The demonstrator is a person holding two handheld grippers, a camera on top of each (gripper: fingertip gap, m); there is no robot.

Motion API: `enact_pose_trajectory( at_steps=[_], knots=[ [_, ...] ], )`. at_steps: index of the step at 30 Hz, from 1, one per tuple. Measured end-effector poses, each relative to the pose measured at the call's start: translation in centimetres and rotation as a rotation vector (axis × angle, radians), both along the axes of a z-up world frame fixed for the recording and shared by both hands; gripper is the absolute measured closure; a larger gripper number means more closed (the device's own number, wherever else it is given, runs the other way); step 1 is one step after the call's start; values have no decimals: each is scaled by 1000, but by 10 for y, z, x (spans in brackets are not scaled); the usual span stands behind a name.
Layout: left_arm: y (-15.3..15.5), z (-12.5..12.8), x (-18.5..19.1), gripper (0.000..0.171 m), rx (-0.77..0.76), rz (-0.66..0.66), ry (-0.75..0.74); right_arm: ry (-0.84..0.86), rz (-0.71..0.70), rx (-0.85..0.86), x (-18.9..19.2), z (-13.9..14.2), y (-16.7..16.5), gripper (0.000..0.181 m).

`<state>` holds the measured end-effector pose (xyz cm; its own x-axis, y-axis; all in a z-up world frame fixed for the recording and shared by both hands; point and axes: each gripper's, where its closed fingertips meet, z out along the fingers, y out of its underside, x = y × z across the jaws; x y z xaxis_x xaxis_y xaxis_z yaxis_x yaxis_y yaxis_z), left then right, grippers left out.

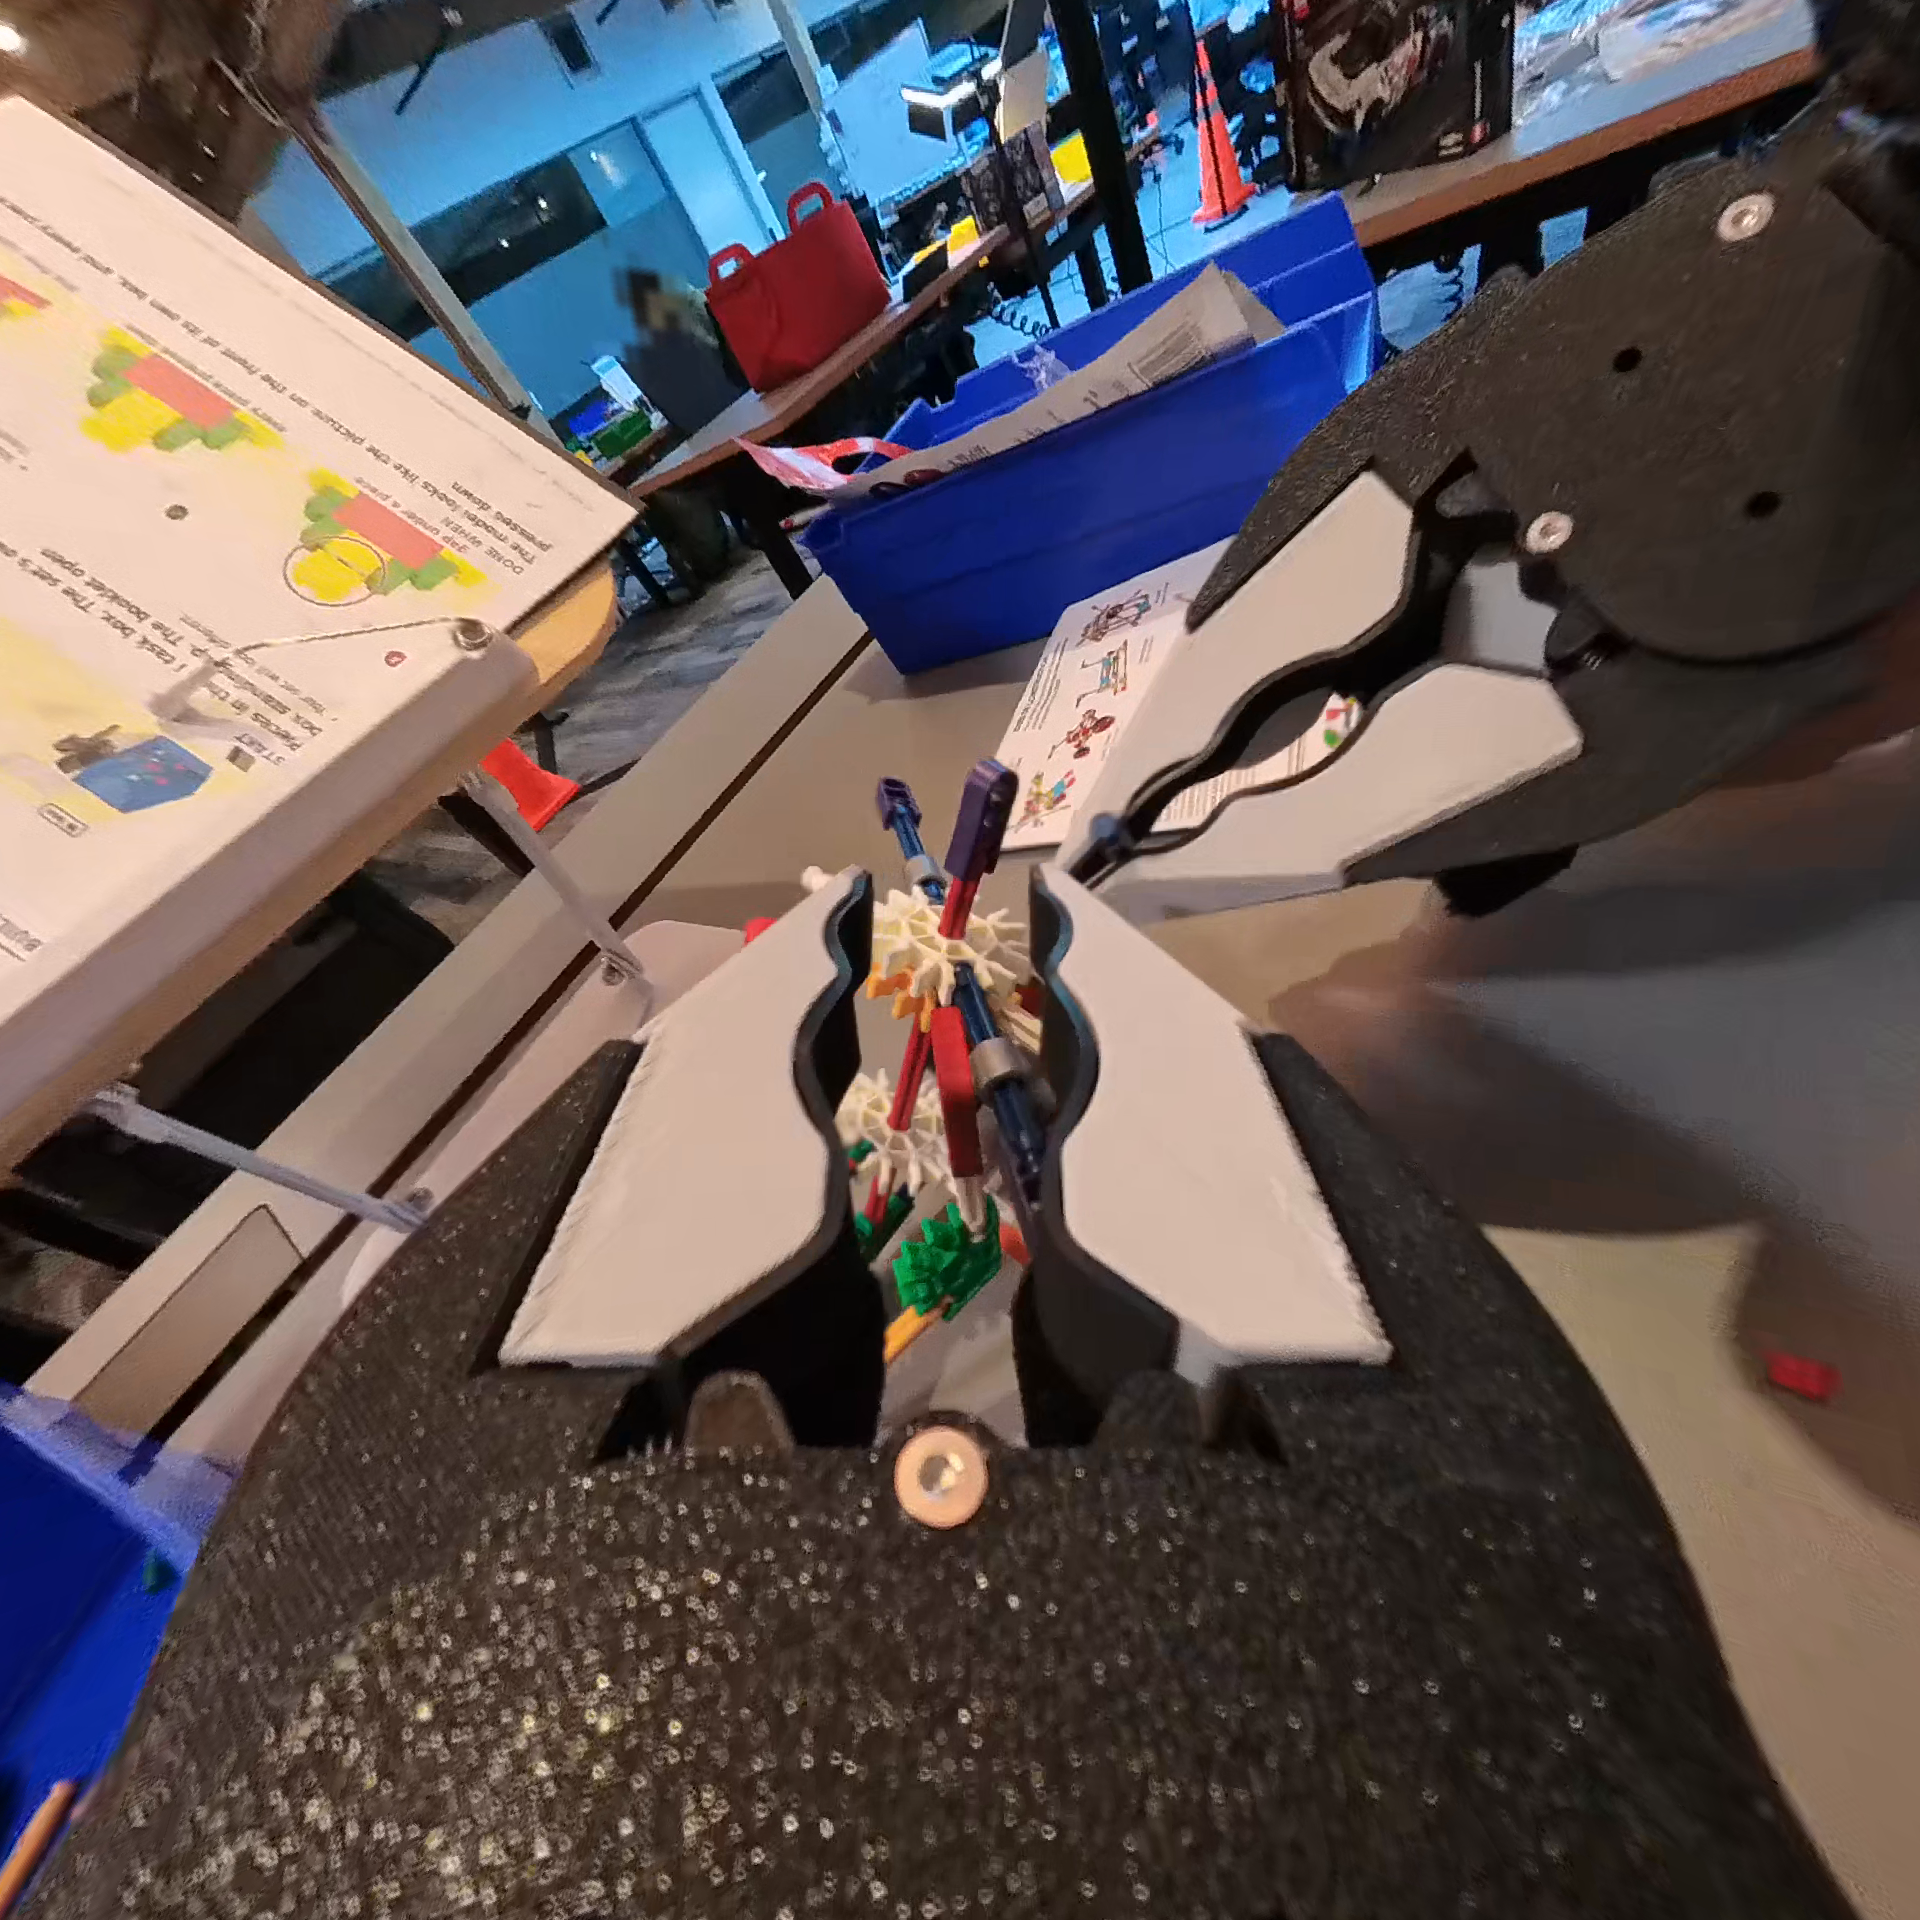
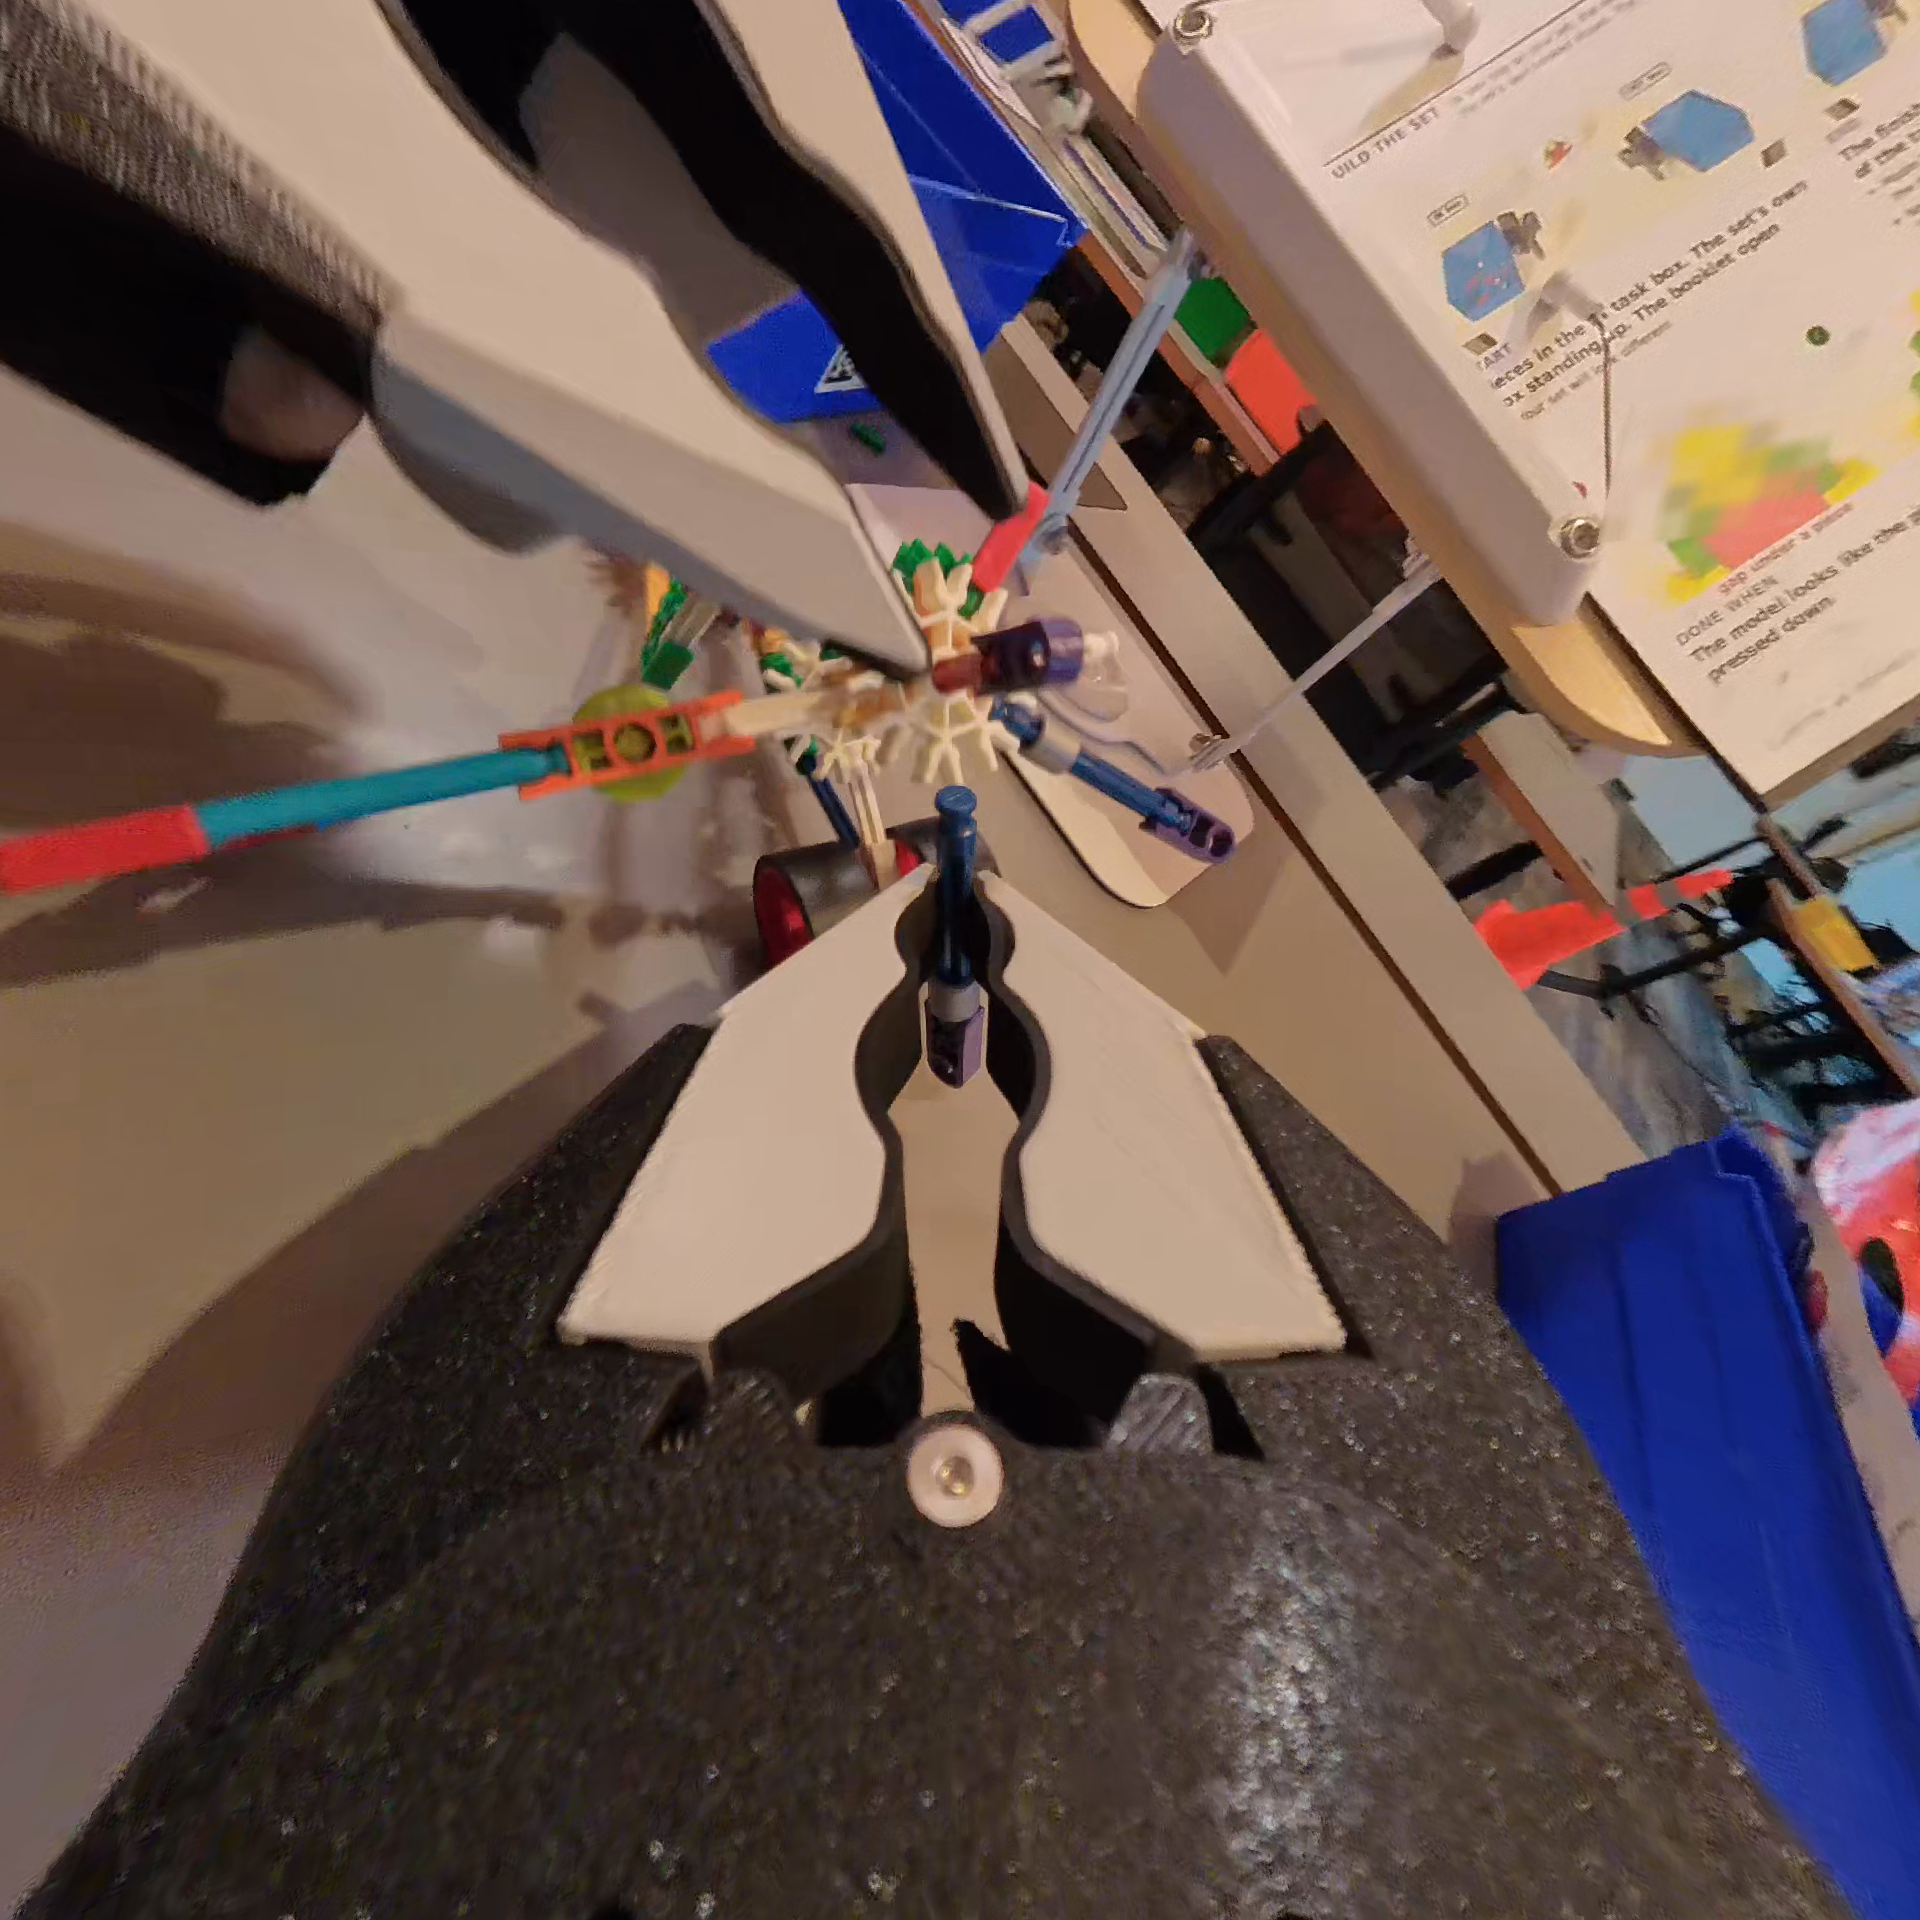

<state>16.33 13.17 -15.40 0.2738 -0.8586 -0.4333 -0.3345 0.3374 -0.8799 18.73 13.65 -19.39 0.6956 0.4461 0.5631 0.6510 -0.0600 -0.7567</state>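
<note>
My left gripper (image 1: 948, 883) is shut on a rod-and-connector toy model (image 1: 951, 1049) with white snowflake connectors, red and blue rods, green pieces and purple end caps. In the right wrist view the model (image 2: 935, 717) has a teal rod with a red end and an orange connector sticking out left, and a black wheel (image 2: 800, 894) below. The left gripper (image 2: 961, 577) reaches in there from the upper left. My right gripper (image 2: 954, 878) is shut on a short blue rod with a purple connector (image 2: 951, 966), its tip just below the model. The right gripper (image 1: 1091, 842) shows beside the model in the left wrist view.
A tilted instruction board (image 1: 260, 468) on a wire stand sits left of the grey table (image 1: 1558, 1299); it also shows in the right wrist view (image 2: 1610, 312). A blue bin (image 1: 1091, 499) and an open booklet (image 1: 1101, 707) lie behind. A small red piece (image 1: 1803, 1377) lies on the table. Another blue bin (image 2: 1683, 1403) is near. The grippers' ends are close to 5 centimetres from one another.
</note>
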Motion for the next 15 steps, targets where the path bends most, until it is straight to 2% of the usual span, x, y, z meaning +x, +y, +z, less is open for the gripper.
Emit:
enact_pose_trajectory(
  at_steps=[2, 5, 8, 9, 11, 13, 15],
  knots=[
    [-10, 6, 1, 147, 2, -75, -22, 41, 43, -60, 1, -6, -8, 179],
    [-31, 10, 8, 146, 51, -164, -15, 122, 58, -71, 6, 1, -13, 180],
    [-43, 10, 14, 143, 125, -171, 16, 113, 109, -25, 1, 14, -23, 179],
    [-45, 11, 14, 143, 123, -177, 15, 206, 152, -49, -5, 22, -29, 179],
    [-47, 10, 14, 138, 90, -187, 14, 499, 263, -66, -13, 54, -42, 180],
    [-50, 8, 14, 130, 41, -212, 12, 784, 306, -106, -4, 77, -41, 180],
    [-55, 9, 16, 129, 0, -232, -6, 991, 356, -148, 3, 89, -40, 180]
  ],
)
